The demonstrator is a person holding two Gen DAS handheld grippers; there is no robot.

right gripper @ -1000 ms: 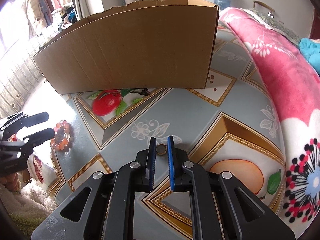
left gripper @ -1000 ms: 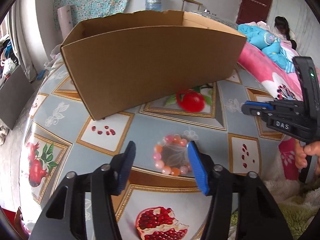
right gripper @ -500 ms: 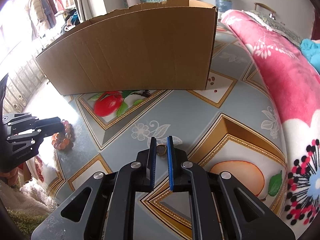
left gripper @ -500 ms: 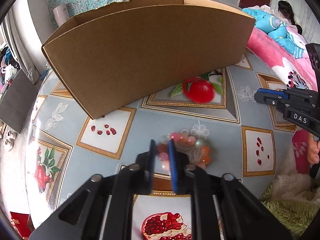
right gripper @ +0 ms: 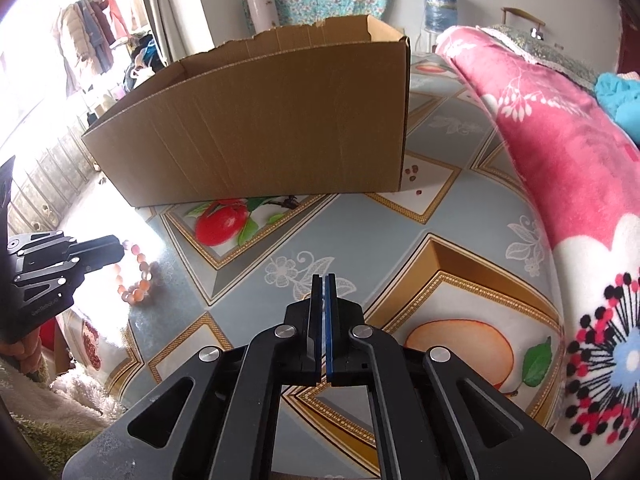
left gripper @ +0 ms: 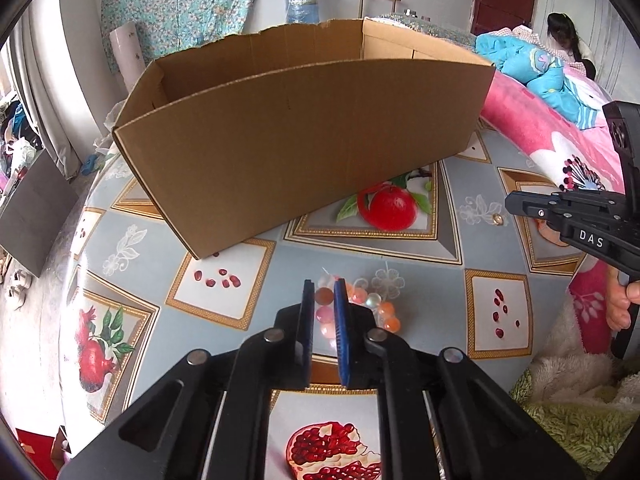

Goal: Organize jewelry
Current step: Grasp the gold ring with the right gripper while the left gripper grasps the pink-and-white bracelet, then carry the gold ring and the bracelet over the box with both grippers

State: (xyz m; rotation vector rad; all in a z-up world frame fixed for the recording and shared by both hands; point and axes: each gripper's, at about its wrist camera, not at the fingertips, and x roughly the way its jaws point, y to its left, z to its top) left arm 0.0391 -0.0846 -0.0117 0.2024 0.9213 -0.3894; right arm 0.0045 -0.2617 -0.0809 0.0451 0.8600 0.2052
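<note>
My left tool [left gripper: 324,290] was closed on the bead bracelet [left gripper: 356,308], which hung over the surface [left gripper: 248,276] before the cardboard box [left gripper: 296,144]; my right tool [right gripper: 324,280] was pinched fully together, the ring [left gripper: 497,219] just beyond its tips

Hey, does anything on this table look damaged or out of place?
The cardboard box has a ragged, torn far rim, as if its flap was ripped off. Otherwise nothing stands out; the left hand-held gripper is shut on the bead bracelet.
</note>
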